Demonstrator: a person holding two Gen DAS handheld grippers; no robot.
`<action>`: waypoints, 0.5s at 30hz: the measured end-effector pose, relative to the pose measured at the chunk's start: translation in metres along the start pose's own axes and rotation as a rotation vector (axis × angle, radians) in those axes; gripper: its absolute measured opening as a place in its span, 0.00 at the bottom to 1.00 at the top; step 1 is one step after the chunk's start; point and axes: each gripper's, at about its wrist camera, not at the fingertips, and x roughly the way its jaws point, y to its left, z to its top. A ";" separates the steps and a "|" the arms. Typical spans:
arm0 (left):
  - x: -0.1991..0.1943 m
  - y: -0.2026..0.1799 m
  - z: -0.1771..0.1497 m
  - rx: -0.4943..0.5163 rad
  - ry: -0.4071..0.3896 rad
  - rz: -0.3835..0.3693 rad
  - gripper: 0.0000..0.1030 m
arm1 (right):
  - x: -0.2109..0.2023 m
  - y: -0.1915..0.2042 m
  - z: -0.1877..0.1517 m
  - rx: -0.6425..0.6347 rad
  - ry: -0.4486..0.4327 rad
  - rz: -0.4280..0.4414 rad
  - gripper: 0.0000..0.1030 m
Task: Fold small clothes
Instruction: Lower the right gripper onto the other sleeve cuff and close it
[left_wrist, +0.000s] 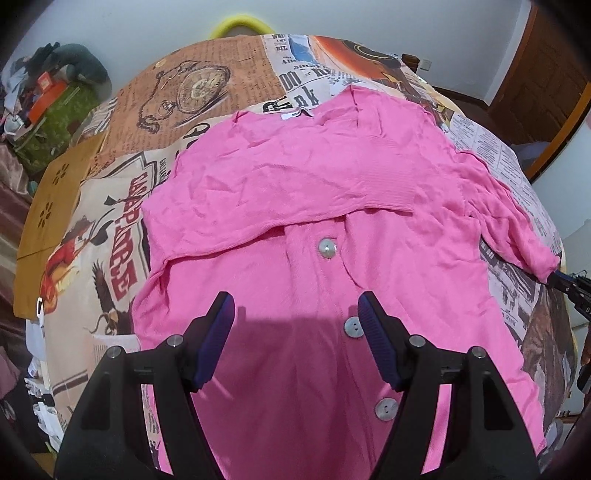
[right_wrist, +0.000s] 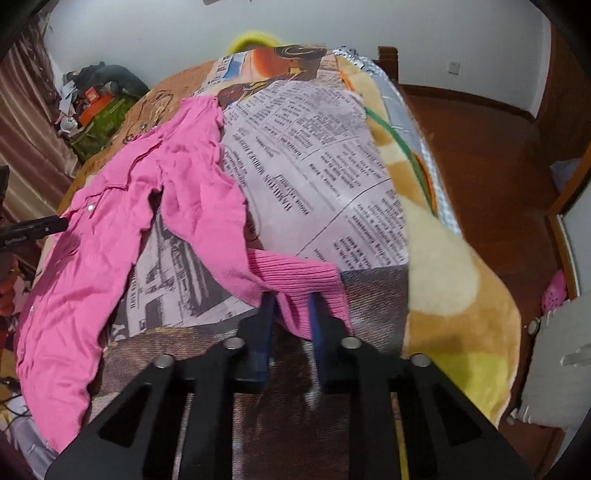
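Right gripper (right_wrist: 291, 314): pinching the ribbed cuff (right_wrist: 299, 277) of one sleeve.
Left gripper (left_wrist: 295, 317): fingers spread, holding nothing, above the buttoned front.
Cardigan (left_wrist: 314, 206): pink, spread on the bed, other sleeve folded across the chest.
Bedcover (right_wrist: 314, 166): newspaper print.

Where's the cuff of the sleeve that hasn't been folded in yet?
The ribbed cuff lies low and central in the right wrist view, clamped in the right gripper on the newspaper-print bedspread, out beside the pink cardigan.
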 end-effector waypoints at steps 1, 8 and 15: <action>0.000 0.001 0.000 -0.002 -0.001 -0.003 0.67 | 0.000 0.002 0.000 0.000 0.003 0.013 0.07; -0.010 0.000 -0.005 -0.005 -0.016 -0.015 0.67 | -0.007 0.026 0.004 -0.072 -0.016 0.042 0.04; -0.023 0.005 -0.010 -0.024 -0.049 -0.033 0.67 | -0.018 0.053 0.019 -0.120 -0.075 0.091 0.04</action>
